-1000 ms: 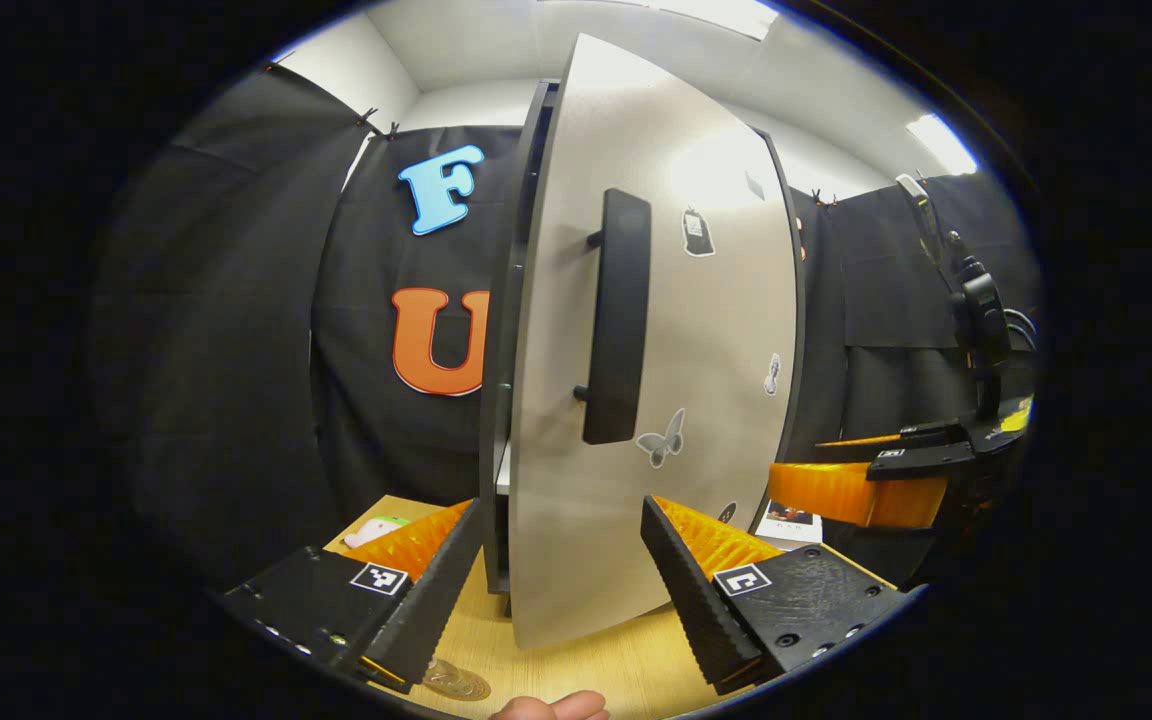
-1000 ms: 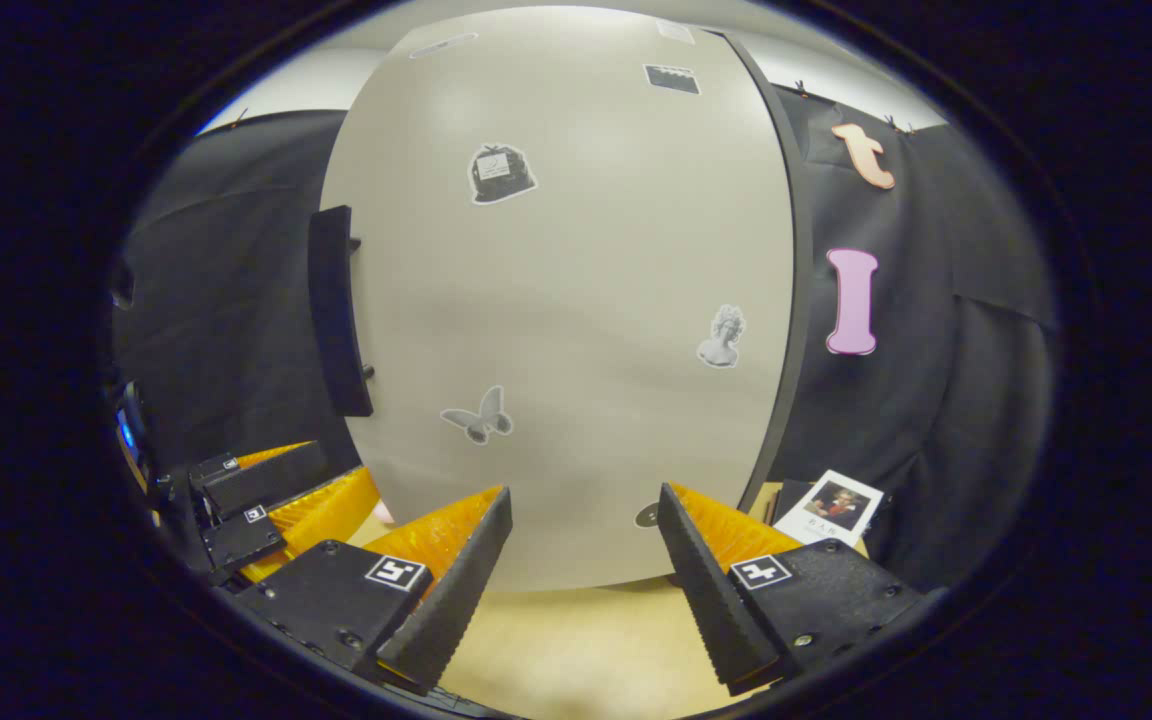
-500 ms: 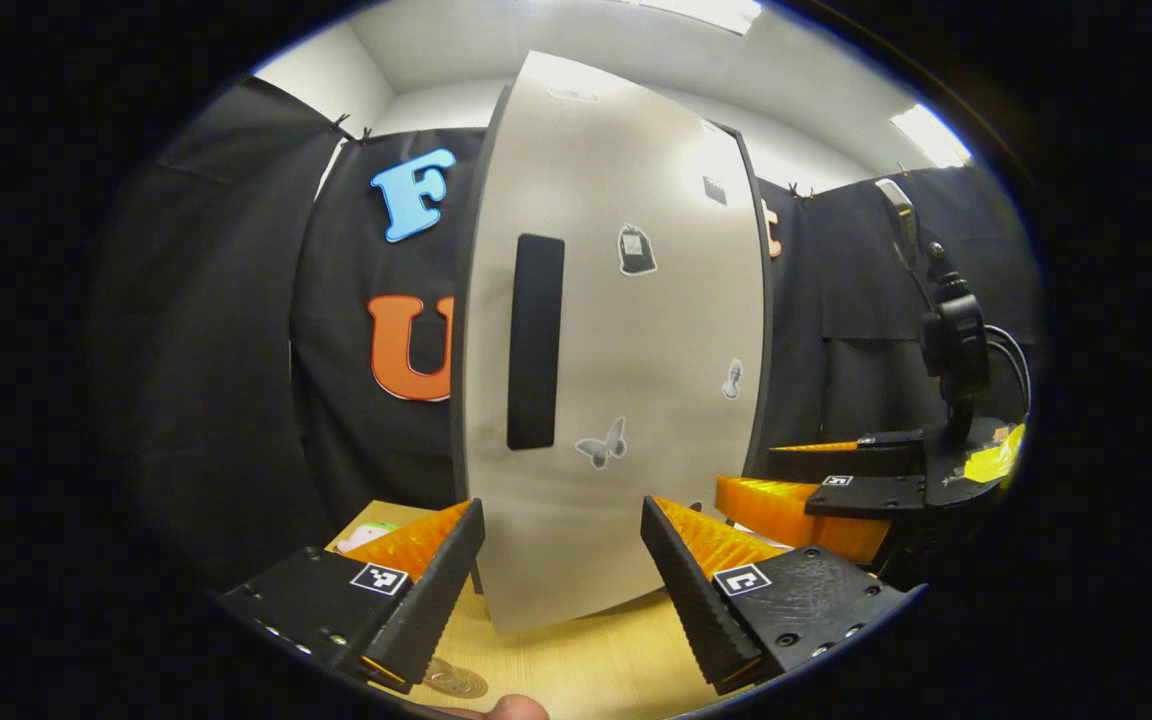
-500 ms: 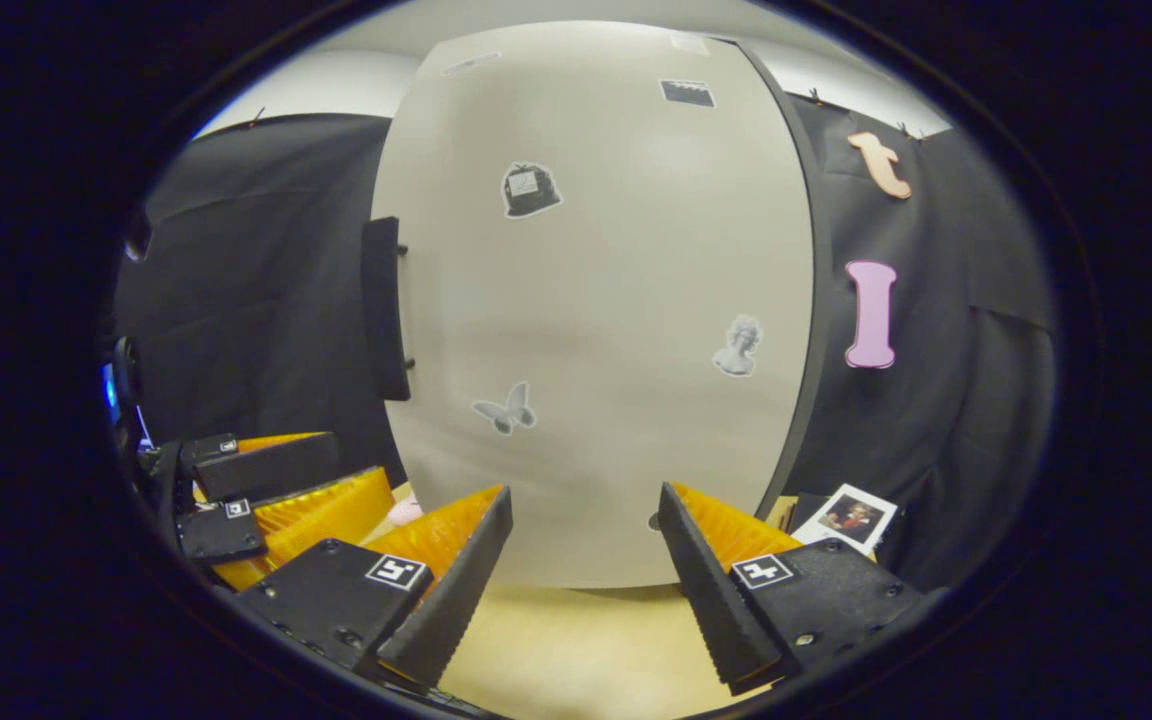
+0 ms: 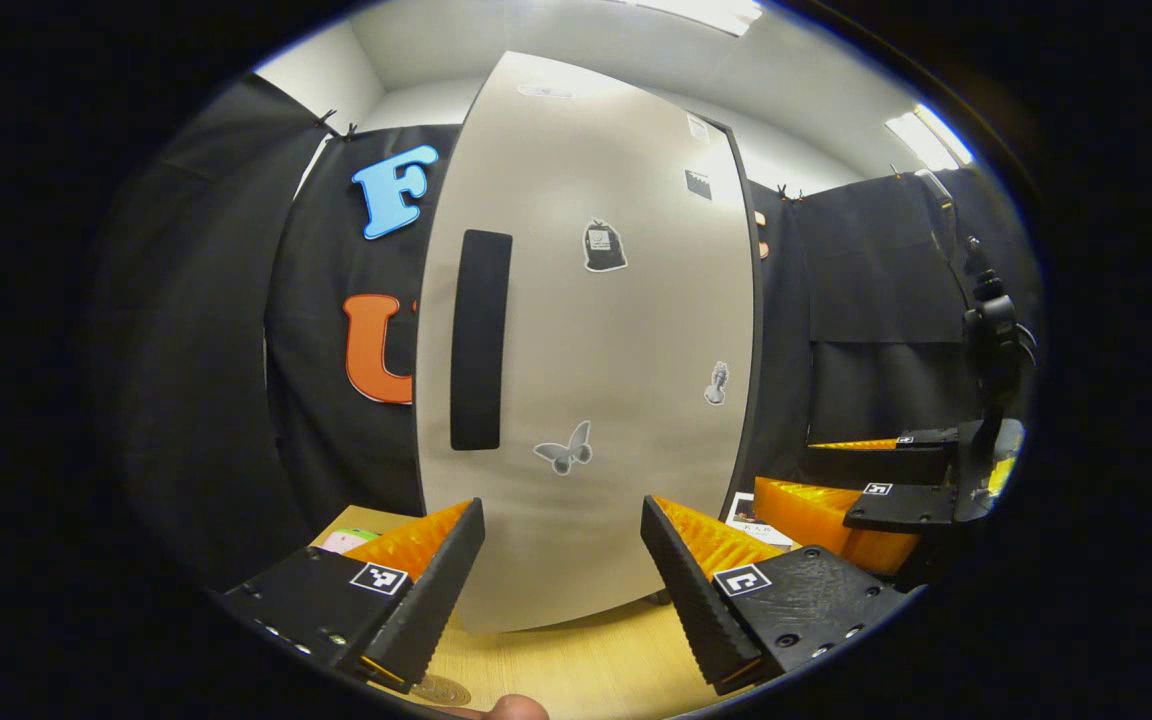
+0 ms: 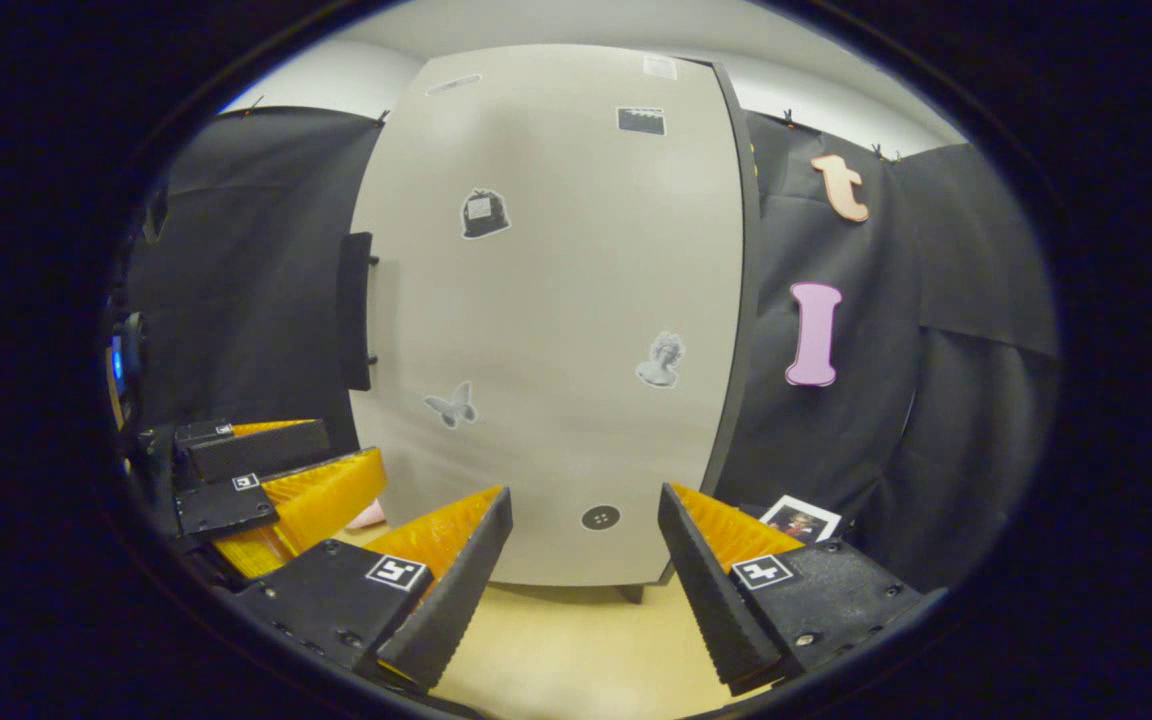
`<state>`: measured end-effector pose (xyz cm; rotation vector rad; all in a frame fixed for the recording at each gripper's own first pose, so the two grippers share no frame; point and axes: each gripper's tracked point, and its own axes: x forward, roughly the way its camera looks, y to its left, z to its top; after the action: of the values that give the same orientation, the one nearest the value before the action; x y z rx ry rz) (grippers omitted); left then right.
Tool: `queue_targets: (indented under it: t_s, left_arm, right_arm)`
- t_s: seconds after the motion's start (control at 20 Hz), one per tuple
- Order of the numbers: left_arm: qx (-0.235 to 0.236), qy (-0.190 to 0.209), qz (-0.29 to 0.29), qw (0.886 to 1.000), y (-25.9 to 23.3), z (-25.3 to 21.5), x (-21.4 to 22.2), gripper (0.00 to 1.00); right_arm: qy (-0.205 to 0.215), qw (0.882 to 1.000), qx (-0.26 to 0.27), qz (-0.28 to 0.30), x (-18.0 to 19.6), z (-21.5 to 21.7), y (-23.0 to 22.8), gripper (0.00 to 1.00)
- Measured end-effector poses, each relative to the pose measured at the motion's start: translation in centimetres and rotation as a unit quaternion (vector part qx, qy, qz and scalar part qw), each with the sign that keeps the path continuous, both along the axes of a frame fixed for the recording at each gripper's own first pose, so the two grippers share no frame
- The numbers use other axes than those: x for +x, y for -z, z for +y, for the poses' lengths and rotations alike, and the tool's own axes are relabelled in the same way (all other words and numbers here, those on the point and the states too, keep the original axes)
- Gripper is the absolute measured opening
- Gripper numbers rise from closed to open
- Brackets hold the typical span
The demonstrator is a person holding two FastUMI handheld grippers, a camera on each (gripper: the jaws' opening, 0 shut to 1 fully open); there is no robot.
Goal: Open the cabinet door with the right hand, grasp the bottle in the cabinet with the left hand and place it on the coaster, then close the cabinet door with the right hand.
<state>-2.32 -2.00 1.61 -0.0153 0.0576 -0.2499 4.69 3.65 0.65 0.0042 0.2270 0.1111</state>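
The cabinet door [image 5: 596, 350], ajar a second ago, now sits shut mid-frame; left gripper [image 5: 561, 560] and right gripper [image 6: 584, 545] both gape empty.

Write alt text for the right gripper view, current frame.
A pale cabinet door with small stickers and a dark handle on its left edge stands shut ahead. The right gripper is open and empty; the left gripper sits lower left.

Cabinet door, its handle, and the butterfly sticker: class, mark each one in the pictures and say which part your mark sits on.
cabinet door [image 6: 556, 300]: right gripper view, on the bare middle of the panel.
handle [image 5: 479, 340]: left gripper view, on the middle of the dark vertical bar.
butterfly sticker [image 5: 564, 450]: left gripper view, on the butterfly's body.
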Motion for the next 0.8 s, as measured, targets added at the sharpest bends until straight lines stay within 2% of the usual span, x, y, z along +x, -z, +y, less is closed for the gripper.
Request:
queue_targets:
  t_s: [0.2, 0.4, 0.5, 0.8]
  left_arm:
    - [0.019, -0.005, -0.022, 1.000, -0.9, 0.1, 0.8, 0.95]
    - [0.012, -0.017, -0.019, 1.000, -0.5, 0.9, 1.1, 0.95]
    - [0.007, -0.018, -0.015, 1.000, -0.4, 1.1, 0.9, 0.95]
    - [0.019, -0.041, -0.018, 0.999, -0.4, 2.2, 1.0, 0.95]
  right_arm:
    - [0.016, 1.000, 0.017, -0.003, 0.6, -0.9, 0.0, 0.96]
    - [-0.007, 1.000, 0.017, -0.008, 0.6, -0.1, 0.1, 0.96]
    - [-0.031, 0.999, 0.020, 0.004, 0.3, 1.1, 0.9, 0.95]
    - [-0.036, 0.999, 0.021, 0.009, 0.4, 0.9, 1.5, 0.96]
